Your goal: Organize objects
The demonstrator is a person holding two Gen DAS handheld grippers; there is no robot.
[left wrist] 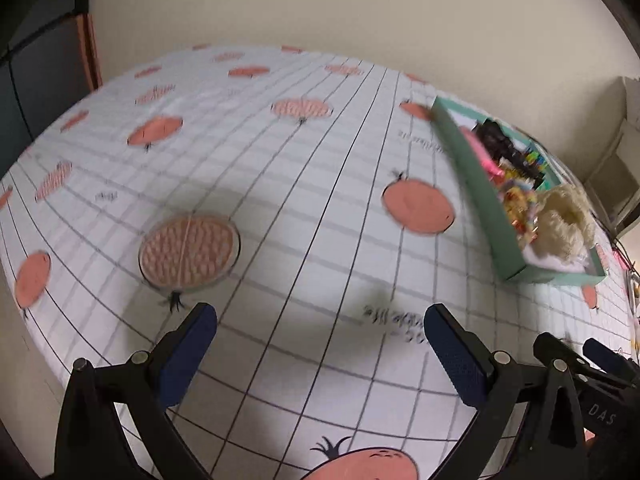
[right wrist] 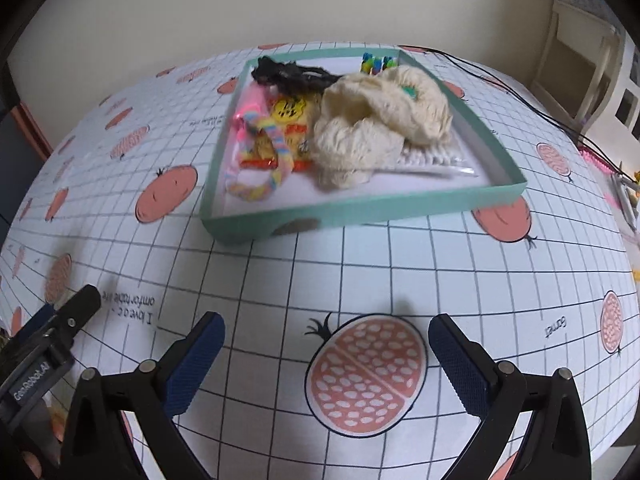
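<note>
A shallow teal box [right wrist: 360, 206] stands on the table beyond my right gripper [right wrist: 326, 330], which is open and empty. In the box lie cream yarn [right wrist: 372, 120], black yarn [right wrist: 288, 74], a pastel braided band [right wrist: 272, 152], a yellow snack packet [right wrist: 286, 112], a pink item [right wrist: 252, 100], coloured clips [right wrist: 376, 63] and a clear packet with a white knit piece [right wrist: 436, 158]. In the left wrist view the same box [left wrist: 480, 184] is at the right, with the cream yarn [left wrist: 564, 220] at its near end. My left gripper [left wrist: 320, 318] is open and empty above the tablecloth.
The table wears a white grid cloth with pomegranate prints [right wrist: 366, 376]. Black cables [right wrist: 520, 96] and pink items [right wrist: 596, 160] lie at the far right edge. A beige wall rises behind. The other gripper shows at each view's side [left wrist: 600, 364] [right wrist: 48, 336].
</note>
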